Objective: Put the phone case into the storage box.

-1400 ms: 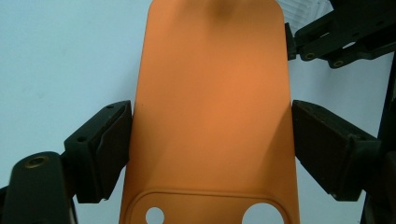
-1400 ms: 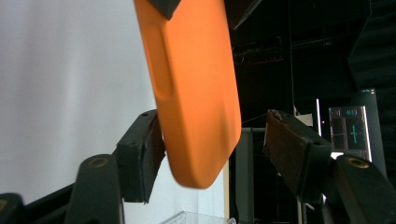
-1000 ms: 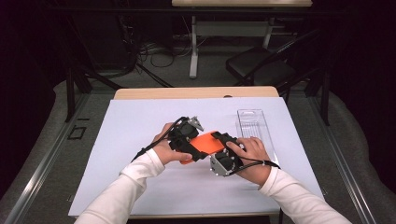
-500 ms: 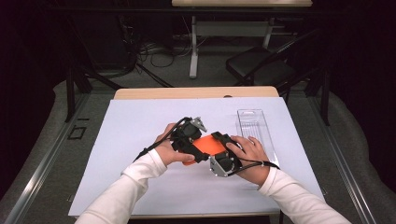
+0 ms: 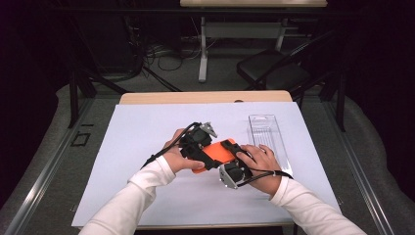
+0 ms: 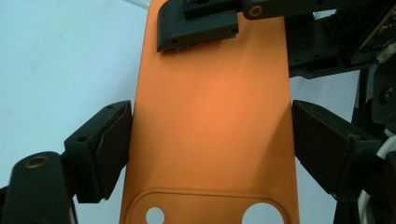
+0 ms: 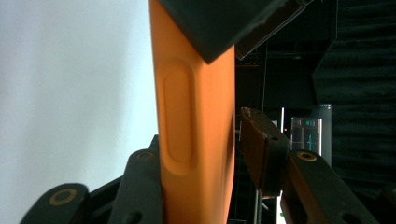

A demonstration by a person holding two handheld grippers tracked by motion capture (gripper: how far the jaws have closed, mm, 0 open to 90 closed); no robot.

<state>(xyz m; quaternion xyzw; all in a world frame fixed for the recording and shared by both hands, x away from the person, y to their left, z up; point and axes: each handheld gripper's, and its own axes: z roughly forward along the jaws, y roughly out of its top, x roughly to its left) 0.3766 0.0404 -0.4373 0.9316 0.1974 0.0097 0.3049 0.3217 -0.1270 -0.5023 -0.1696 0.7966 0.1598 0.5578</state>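
Observation:
An orange phone case (image 5: 215, 152) is held above the white sheet between both grippers. My left gripper (image 5: 196, 141) is shut on it across its width: in the left gripper view the two jaws press the long edges of the case (image 6: 210, 116), whose camera cut-outs are at the bottom. My right gripper (image 5: 234, 169) grips the case's other end by its flat faces. In the right gripper view the case (image 7: 191, 140) stands edge-on, one jaw against it and the other a hair from it. The right gripper's jaw also lies on the case's top end in the left gripper view.
A clear plastic tray (image 5: 266, 133) lies on the white sheet (image 5: 142, 142) just right of the hands. The sheet covers most of a wooden table (image 5: 205, 97). A black chair (image 5: 274, 73) and cables stand on the floor beyond.
The left gripper has shifted slightly toward the person and turned, settling across the case's width. The right hand and the case have stayed almost in place.

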